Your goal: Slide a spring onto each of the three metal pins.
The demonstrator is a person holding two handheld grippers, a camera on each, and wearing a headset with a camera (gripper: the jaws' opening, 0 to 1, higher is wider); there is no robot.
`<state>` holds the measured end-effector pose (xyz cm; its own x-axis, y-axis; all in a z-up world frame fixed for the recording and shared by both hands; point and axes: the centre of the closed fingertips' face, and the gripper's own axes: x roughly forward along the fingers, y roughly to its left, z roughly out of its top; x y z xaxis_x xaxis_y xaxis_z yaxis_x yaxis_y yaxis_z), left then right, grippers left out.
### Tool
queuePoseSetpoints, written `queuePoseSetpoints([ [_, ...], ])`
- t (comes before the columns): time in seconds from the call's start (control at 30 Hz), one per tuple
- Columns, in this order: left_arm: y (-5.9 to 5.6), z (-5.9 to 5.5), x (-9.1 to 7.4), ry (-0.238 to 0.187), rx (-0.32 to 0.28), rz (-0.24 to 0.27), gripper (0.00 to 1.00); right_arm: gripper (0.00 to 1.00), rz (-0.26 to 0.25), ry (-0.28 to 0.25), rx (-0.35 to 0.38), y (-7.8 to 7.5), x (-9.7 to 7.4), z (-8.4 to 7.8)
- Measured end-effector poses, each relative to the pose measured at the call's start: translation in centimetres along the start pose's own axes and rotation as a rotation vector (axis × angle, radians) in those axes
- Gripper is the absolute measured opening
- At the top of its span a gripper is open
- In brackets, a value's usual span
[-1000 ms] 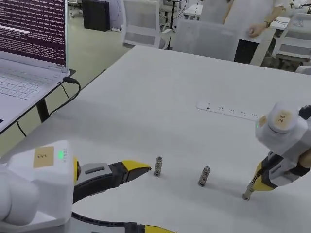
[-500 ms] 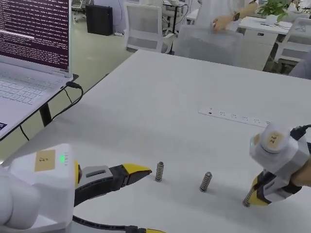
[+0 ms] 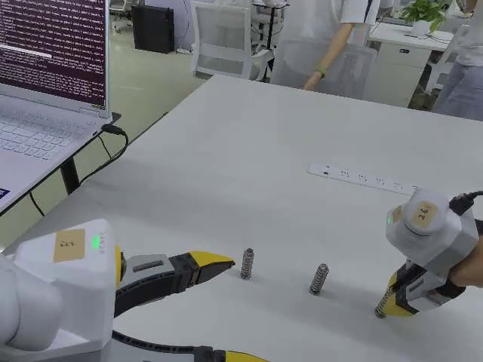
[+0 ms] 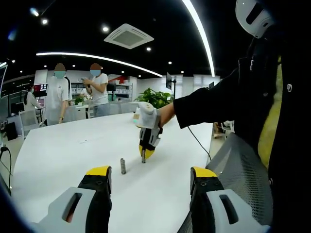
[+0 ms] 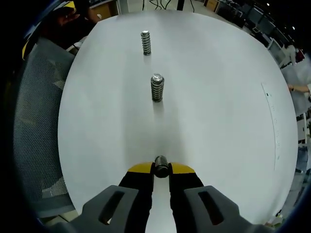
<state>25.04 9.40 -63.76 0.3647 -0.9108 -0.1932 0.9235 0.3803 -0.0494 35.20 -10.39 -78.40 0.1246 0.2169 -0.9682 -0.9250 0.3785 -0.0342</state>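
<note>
Yellow-tipped right gripper point(image 5: 161, 171) clamped on spring point(image 5: 161, 165); spring tilted, lower end at white table point(image 3: 249, 151). Ahead, in line, two more upright: near spring point(image 5: 157, 87), then far spring point(image 5: 146, 42). Left gripper point(image 4: 150, 179) jaws wide apart, empty, near far spring.
</note>
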Motion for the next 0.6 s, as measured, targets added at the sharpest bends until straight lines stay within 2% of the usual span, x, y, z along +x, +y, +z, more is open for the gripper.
queuePoseSetpoints([
  [0.33, 0.1, 0.0, 0.1, 0.001, 0.002, -0.006, 0.61, 0.2, -0.006, -0.01, 0.023, 0.1, -0.2, -0.7],
  [0.43, 0.2, 0.0, 0.3, 0.003, 0.002, -0.008, 0.62, 0.27, -0.028, -0.023, 0.033, -0.1, -0.5, -1.1],
  [0.6, 0.1, 0.0, 0.6, 0.006, 0.004, -0.016, 0.62, 0.3, -0.042, -0.049, 0.052, 0.1, -1.2, -1.6],
])
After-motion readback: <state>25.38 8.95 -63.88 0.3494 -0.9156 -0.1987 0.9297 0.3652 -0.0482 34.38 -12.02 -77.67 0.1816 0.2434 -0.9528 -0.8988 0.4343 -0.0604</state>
